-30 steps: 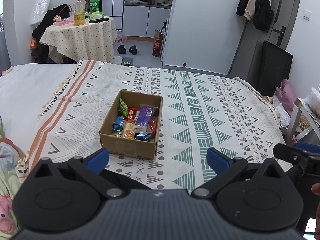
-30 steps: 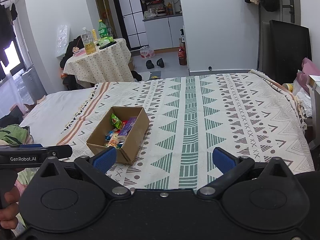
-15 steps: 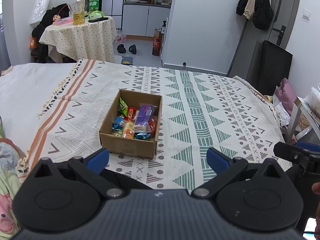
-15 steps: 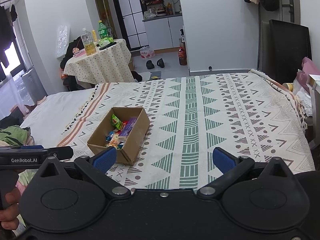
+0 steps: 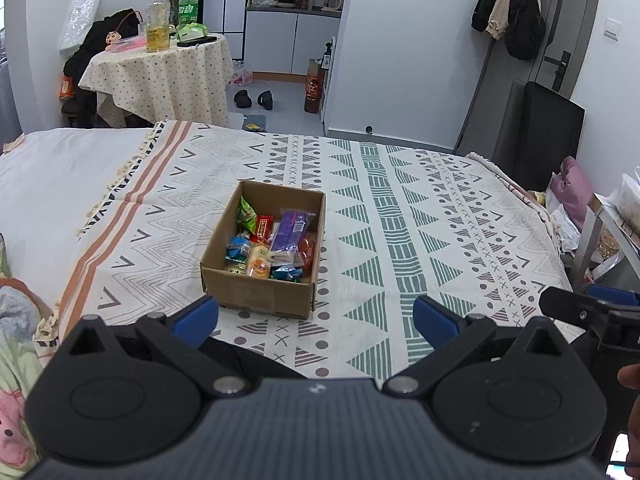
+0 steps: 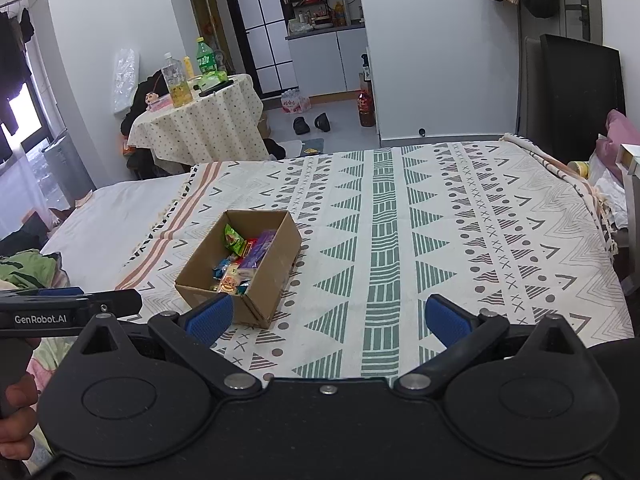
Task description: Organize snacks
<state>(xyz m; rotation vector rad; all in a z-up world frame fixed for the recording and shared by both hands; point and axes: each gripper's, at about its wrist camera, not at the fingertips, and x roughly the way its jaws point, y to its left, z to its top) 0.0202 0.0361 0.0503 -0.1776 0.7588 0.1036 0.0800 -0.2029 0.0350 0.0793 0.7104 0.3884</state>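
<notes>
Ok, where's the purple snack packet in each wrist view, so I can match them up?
Left wrist: the purple snack packet lies right of centre inside the cardboard box, mid-frame, dead ahead.
Right wrist: the same packet leans against the box's right wall, left of frame centre.
Shared landmark: the round table with the dotted cloth, upper left in both.

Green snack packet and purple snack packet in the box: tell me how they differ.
The green snack packet is small and crinkled, propped at the cardboard box's far-left corner. The purple snack packet is longer, flatter and rectangular, lying toward the box's right side. Both sit inside, untouched by either hand-held gripper.
</notes>
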